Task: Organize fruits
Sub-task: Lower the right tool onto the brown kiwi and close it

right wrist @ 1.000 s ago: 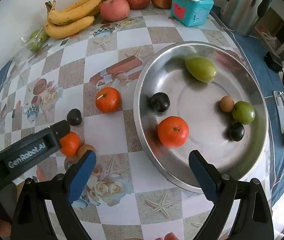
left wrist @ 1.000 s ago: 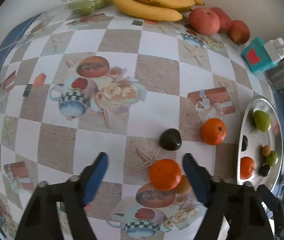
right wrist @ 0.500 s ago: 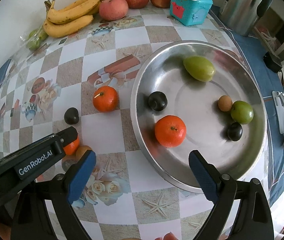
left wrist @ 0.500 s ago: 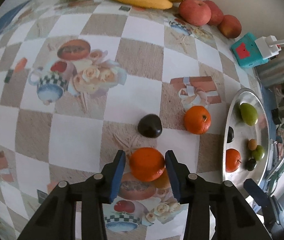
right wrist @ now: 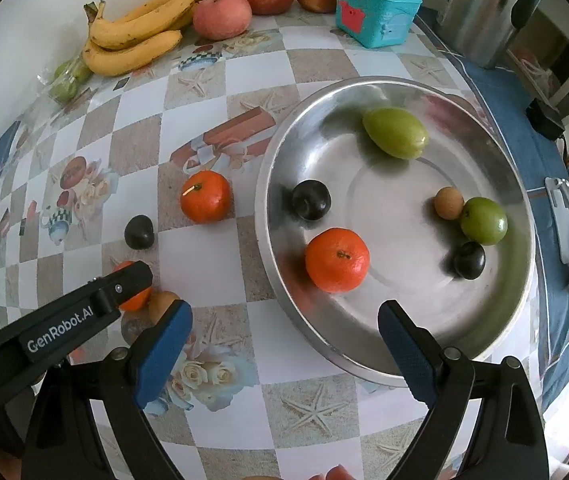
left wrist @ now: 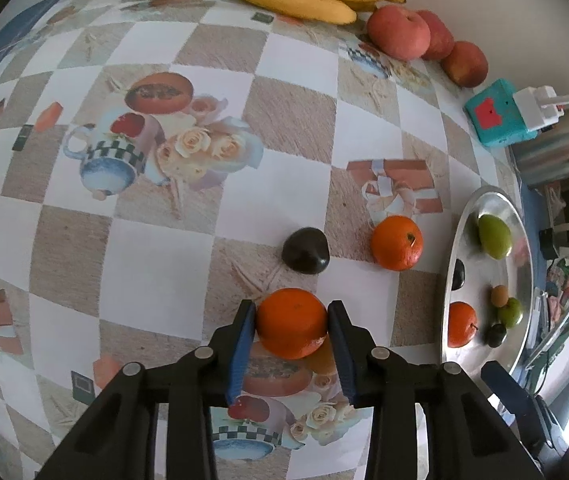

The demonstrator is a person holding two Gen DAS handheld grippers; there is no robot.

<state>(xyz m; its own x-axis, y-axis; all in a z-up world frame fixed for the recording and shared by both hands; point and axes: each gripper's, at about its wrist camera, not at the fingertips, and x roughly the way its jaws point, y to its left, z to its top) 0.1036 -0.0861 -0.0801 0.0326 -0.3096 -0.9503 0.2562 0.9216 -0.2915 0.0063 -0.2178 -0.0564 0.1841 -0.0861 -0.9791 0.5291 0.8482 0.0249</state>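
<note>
My left gripper (left wrist: 290,316) is shut on an orange (left wrist: 291,323) near the table's front; the right wrist view shows that orange (right wrist: 134,298) partly hidden behind the left gripper's finger (right wrist: 84,312). A small tan fruit (right wrist: 161,305) lies right beside it. A dark plum (left wrist: 305,255) and a second orange (left wrist: 396,243) lie on the cloth beyond. The metal bowl (right wrist: 280,280) holds an orange (right wrist: 337,261), two dark plums, two green fruits and a small brown fruit. My right gripper (right wrist: 284,344) is open and empty, over the bowl's near rim.
Bananas (right wrist: 136,40), three red apples (right wrist: 222,14) and a bag of green fruit (right wrist: 64,80) line the back wall. A teal box (right wrist: 376,16) and a steel kettle (right wrist: 480,8) stand at the back right. The table's edge runs right of the bowl.
My left gripper moved forward around the orange and its fingers closed from wide open onto it. The right gripper stayed nearly still.
</note>
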